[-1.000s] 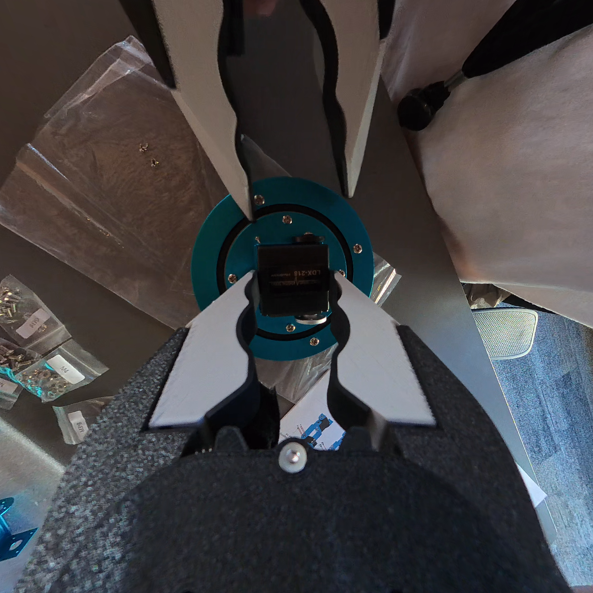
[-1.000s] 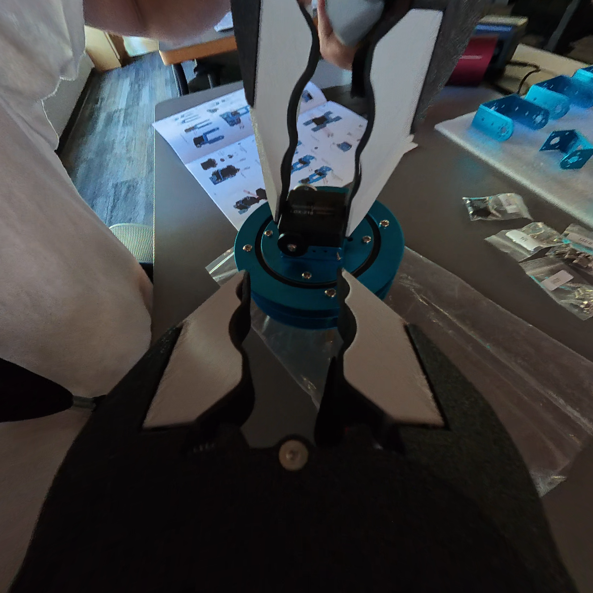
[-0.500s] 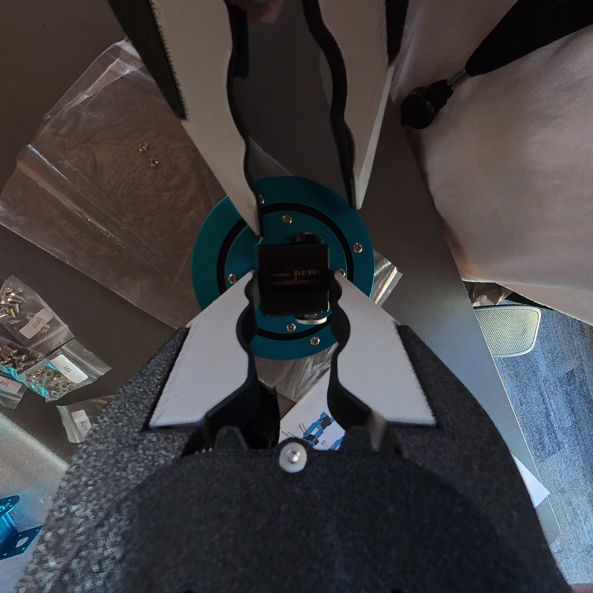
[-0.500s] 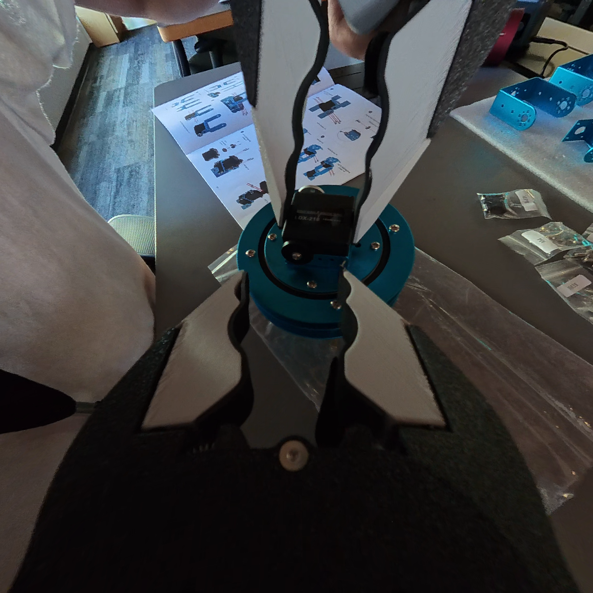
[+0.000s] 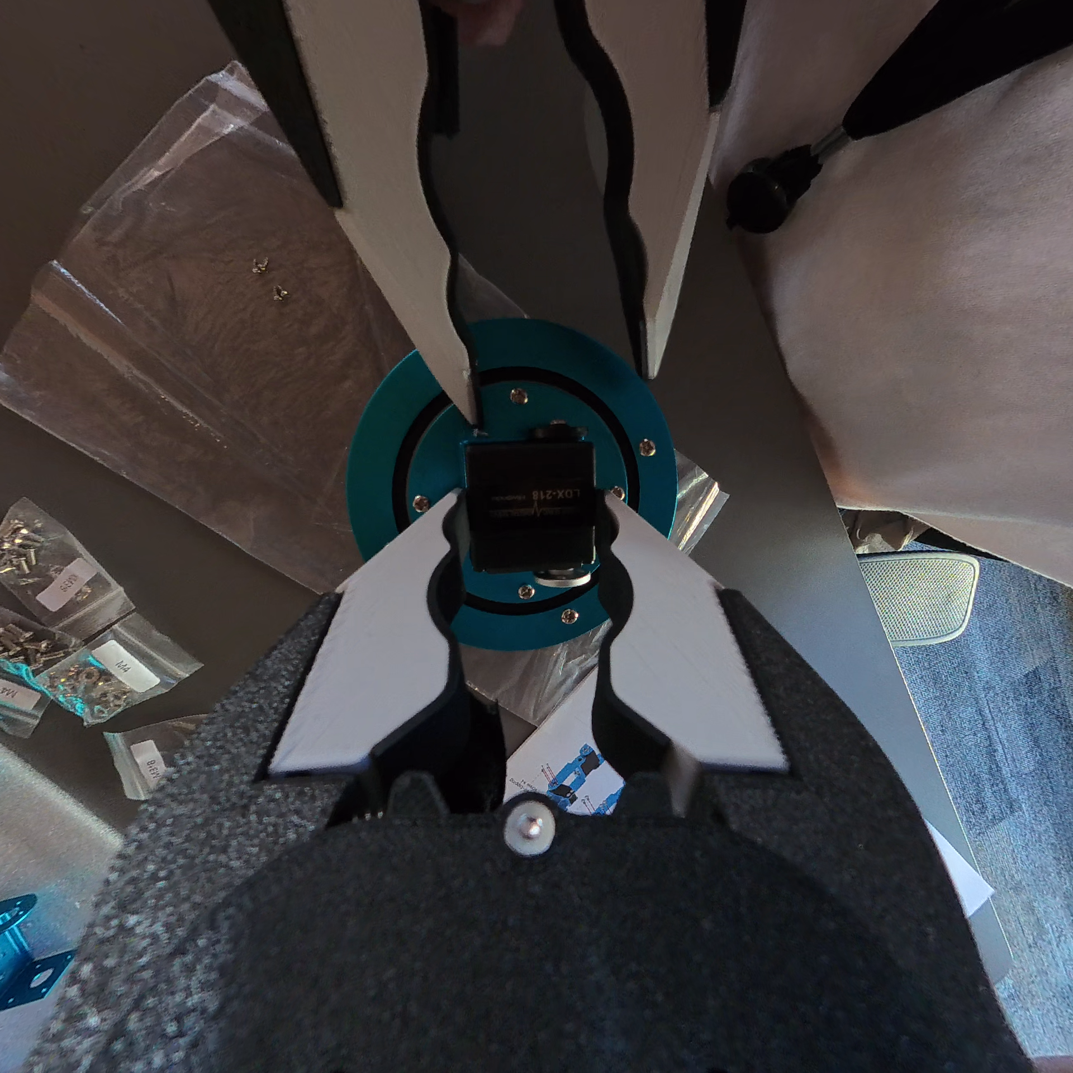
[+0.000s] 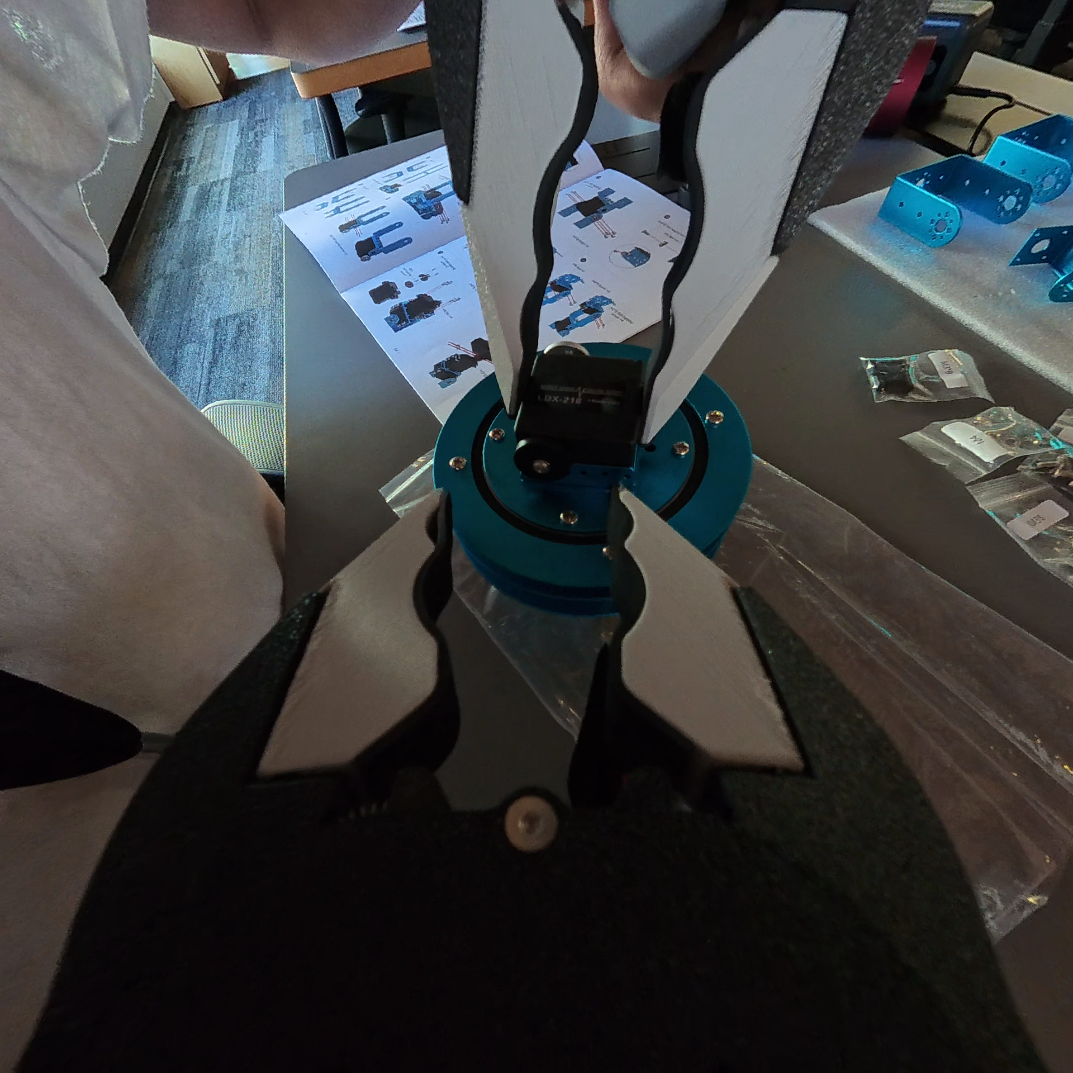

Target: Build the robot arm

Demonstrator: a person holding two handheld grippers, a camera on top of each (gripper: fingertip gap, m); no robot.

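Servo (image 5: 531, 464), black, probably light, rigid and slick-sided so best pinched on the flat flanks, upright on blue round base (image 5: 377, 482) atop clear bag (image 5: 191, 348) near table (image 5: 726, 406) edge, clamped by left gripper (image 5: 534, 502), right gripper (image 6: 531, 499) spread wide, empty.

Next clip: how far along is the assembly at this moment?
Done: the black servo sits upright on the teal round base, whose ring screws are in. In hand: the left gripper has its jaws closed against the servo's sides, while the right gripper is open at the base's near edge. Left: the blue brackets and bagged screws lie apart, seemingly unused.
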